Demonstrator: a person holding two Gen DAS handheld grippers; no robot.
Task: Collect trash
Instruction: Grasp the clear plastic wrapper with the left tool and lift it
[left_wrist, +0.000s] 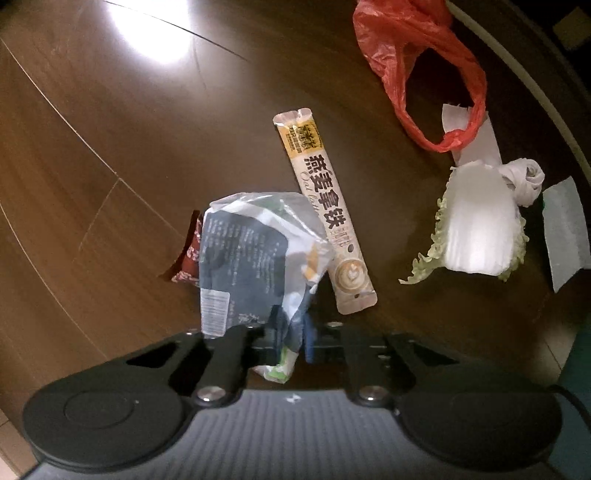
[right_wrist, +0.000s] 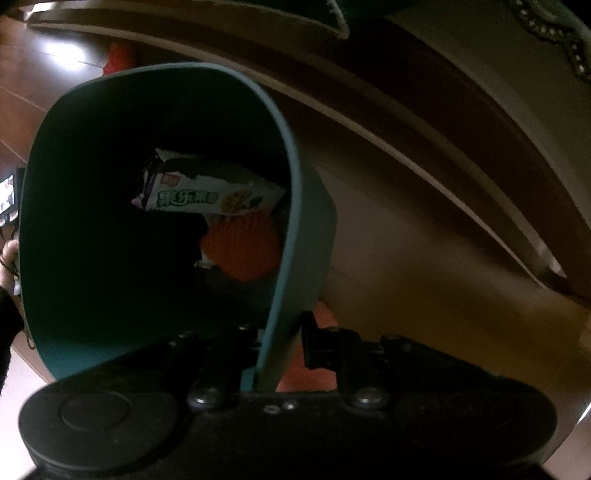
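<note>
On the wooden floor, my left gripper (left_wrist: 290, 341) is shut on the lower edge of a crumpled dark-and-white plastic wrapper (left_wrist: 251, 258). A long beige coffee stick packet (left_wrist: 325, 214) leans against that wrapper, and a small red wrapper (left_wrist: 190, 254) peeks out on its left. In the right wrist view, my right gripper (right_wrist: 282, 345) is shut on the wall of a teal trash bin (right_wrist: 291, 206). Inside the bin lie a white biscuit wrapper (right_wrist: 207, 195) and something orange (right_wrist: 242, 251).
A red plastic bag (left_wrist: 417, 70), a cabbage leaf (left_wrist: 476, 229), a twisted tissue (left_wrist: 524, 179) and paper scraps (left_wrist: 565, 229) lie on the floor to the right. A pale furniture edge (right_wrist: 424, 129) curves past the bin. A hand and dark sleeve (right_wrist: 7, 280) show at the left.
</note>
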